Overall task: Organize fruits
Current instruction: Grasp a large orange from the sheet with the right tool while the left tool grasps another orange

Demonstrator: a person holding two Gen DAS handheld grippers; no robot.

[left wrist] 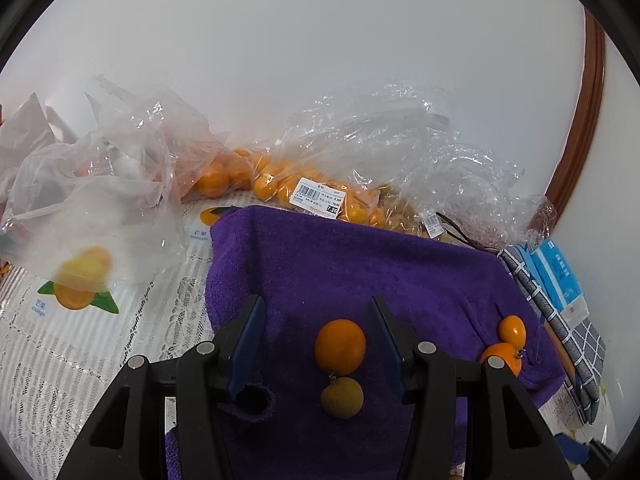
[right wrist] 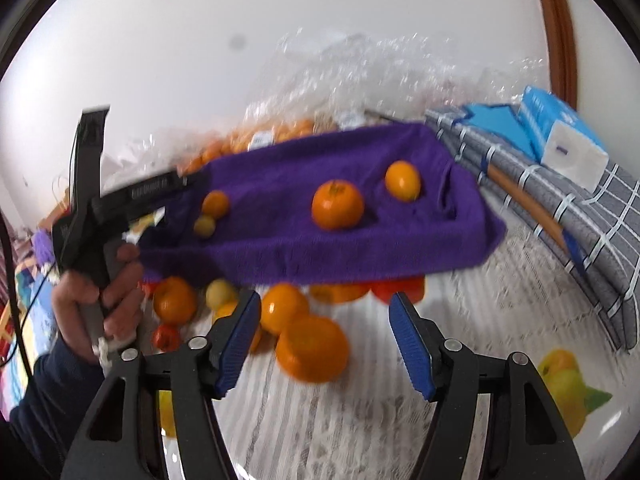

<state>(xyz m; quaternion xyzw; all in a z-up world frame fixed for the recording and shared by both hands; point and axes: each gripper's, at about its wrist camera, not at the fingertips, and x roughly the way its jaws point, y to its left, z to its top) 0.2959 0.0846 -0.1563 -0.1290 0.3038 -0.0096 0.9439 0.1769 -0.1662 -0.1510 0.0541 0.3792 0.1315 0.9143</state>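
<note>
My left tongs [left wrist: 318, 338] sit part-open over the purple towel [left wrist: 360, 264], an orange fruit [left wrist: 340, 346] between the pads, untouched. My right tongs [right wrist: 324, 336] are open and empty above loose oranges [right wrist: 312, 354] on the desk [right wrist: 360, 420]. Bagged fruit [left wrist: 280, 182] lies behind.

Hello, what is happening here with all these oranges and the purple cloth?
A person is sorting fruit with a handheld gripper in each hand. Four small fruits already lie on the purple towel. The left gripper hovers open over two of them, an orange fruit and a greenish one, touching neither. The right gripper is open and empty, above loose oranges on the white tablecloth. More fruit sits in plastic bags behind the towel.
</note>
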